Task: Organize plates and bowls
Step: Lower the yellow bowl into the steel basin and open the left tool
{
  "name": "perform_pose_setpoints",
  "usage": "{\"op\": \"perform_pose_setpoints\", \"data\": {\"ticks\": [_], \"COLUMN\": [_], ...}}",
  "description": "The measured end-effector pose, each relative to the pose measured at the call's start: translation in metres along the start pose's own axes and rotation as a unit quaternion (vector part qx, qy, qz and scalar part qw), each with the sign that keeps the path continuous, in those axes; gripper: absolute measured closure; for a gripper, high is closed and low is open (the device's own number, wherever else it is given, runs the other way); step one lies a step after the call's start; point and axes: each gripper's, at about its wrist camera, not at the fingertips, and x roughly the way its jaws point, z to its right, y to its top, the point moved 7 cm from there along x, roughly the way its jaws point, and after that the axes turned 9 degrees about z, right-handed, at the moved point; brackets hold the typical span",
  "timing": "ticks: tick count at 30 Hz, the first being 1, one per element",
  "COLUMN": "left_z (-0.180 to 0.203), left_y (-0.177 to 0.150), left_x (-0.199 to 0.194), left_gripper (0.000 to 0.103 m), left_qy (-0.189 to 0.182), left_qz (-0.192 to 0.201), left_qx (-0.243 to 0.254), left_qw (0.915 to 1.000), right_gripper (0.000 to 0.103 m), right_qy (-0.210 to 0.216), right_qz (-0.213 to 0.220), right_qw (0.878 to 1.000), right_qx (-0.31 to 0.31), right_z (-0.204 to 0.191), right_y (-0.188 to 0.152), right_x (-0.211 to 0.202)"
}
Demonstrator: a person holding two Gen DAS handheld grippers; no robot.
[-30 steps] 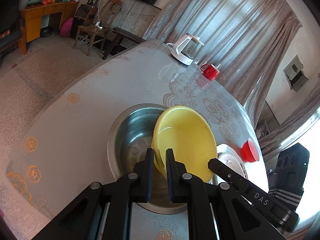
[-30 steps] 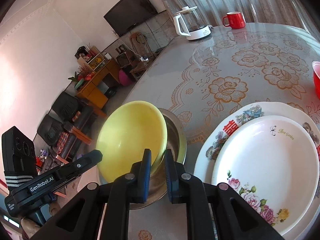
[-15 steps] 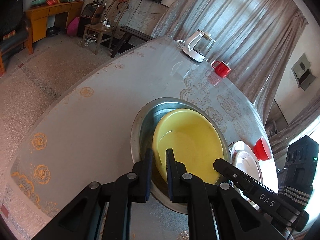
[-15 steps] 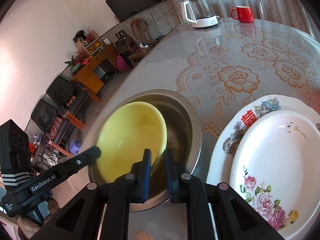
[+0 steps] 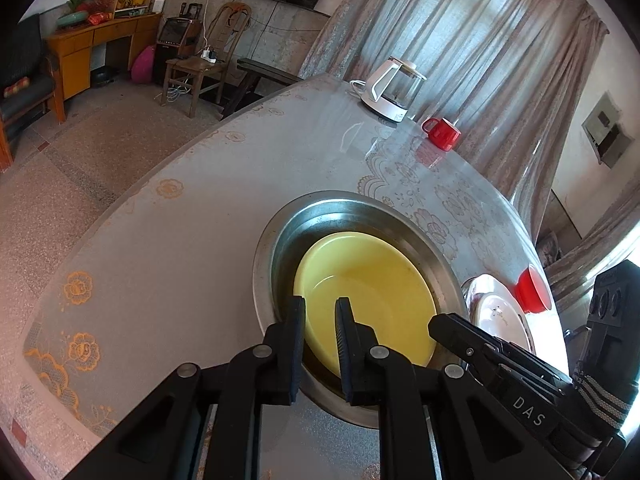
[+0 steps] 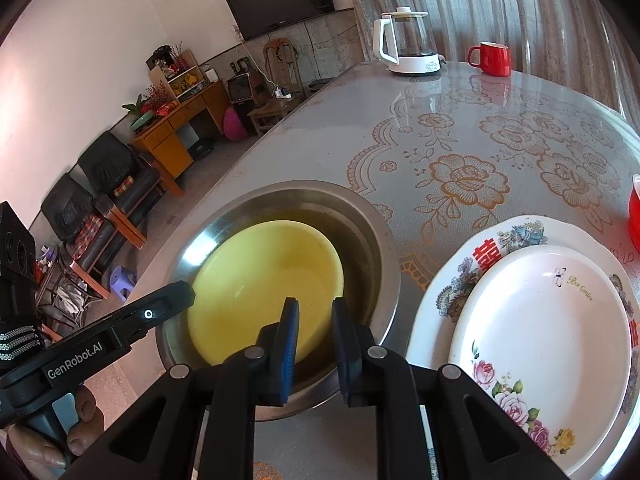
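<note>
A yellow bowl [image 5: 372, 292] lies inside a steel basin [image 5: 280, 240] on the table; both also show in the right wrist view, the bowl [image 6: 264, 280] within the basin [image 6: 384, 248]. My left gripper [image 5: 320, 312] straddles the bowl's near rim with a small gap between its fingers. My right gripper [image 6: 314, 312] stands slightly open over the bowl's other edge, holding nothing. A white rose plate [image 6: 552, 340] rests on a larger floral plate [image 6: 452, 280] to the right of the basin.
A white kettle [image 6: 408, 44] and a red mug [image 6: 492, 58] stand at the table's far side. A red bowl [image 5: 532, 288] sits beyond the plates. The table's left edge [image 5: 120, 208] drops to the floor.
The yellow bowl, held tilted above the basin a second ago, has come down flat into it. Both grippers' fingers have parted a little from its rim.
</note>
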Motion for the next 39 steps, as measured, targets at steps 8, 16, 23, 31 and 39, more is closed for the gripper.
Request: {"op": "perform_pose_setpoints", "data": {"ticks": [8,16,23,31,39], "left_z": [0.004,0.009,0.016,0.036,0.057], "left_y": [0.000,0.003,0.002,0.000,-0.004], "left_x": [-0.006,-0.019,-0.028,-0.036,-0.032], "left_gripper": [0.086,0.075,0.074,0.067,0.067], "left_qy": [0.020,0.038,0.048,0.039,0.031], "left_qz": [0.014,0.038,0.054,0.068,0.065], "left_qx": [0.025,0.050,0.079,0.114,0.146], "left_qw": [0.9994,0.9974,0.9942,0.9904,0.9867], "right_gripper": [0.087,0.075,0.070,0.065,0.065], "right_qy": [0.003,0.015,0.026,0.027,0.014], "right_qz": [0.005,0.013,0.032,0.050,0.067], "right_qw": [1.000,1.000,0.999,0.998,0.996], "right_qx": [0.012,0.009,0.020,0.034,0.051], "right_z": [0.002,-0.006,-0.003,0.005,0.026], "right_y": [-0.001,-0.003,-0.005,-0.002,0.001], "right_x": [-0.003,-0.008,-0.020,-0.038,-0.054]}}
